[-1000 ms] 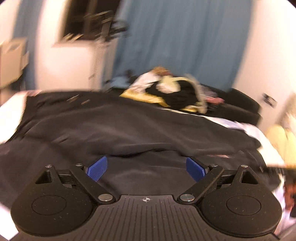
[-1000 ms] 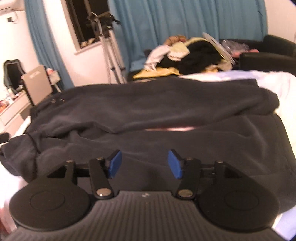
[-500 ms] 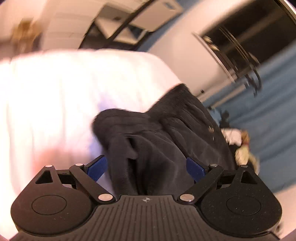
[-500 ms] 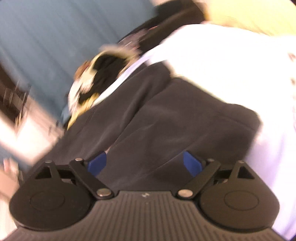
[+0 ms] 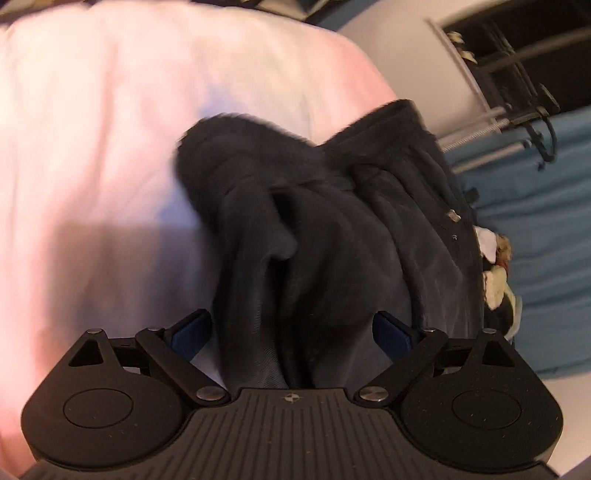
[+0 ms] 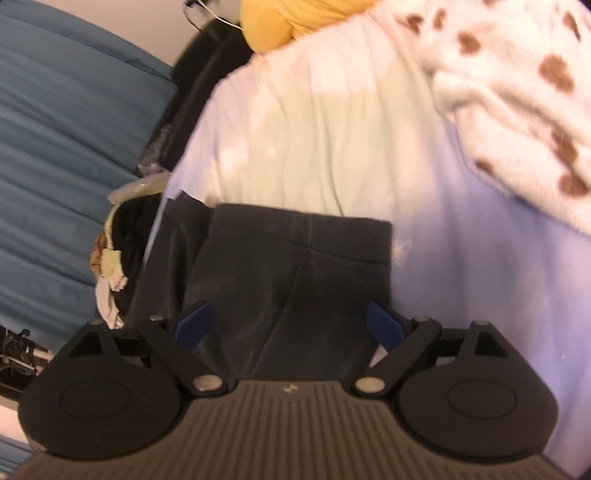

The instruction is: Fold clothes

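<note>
Left gripper (image 5: 291,332) jaws stand spread around bunched, soft dark fleece garment (image 5: 325,236) lying on smooth white bedsheet (image 5: 110,129). Right gripper (image 6: 290,325) jaws likewise spread; the garment's flat, seamed hem (image 6: 295,240) lies between them, fuzzy brown-spotted blanket (image 6: 517,92) beyond.

Left gripper (image 5: 291,330) and right gripper (image 6: 288,323), fingers spread (both tilted)

A white sheet (image 5: 110,147) covers the bed beneath a dark window (image 5: 517,40) set in a pale wall. Blue curtains (image 6: 66,129) hang behind, with a spotted fleece blanket (image 6: 517,92) (brown on white) and yellow cushion (image 6: 280,18) nearby.
</note>
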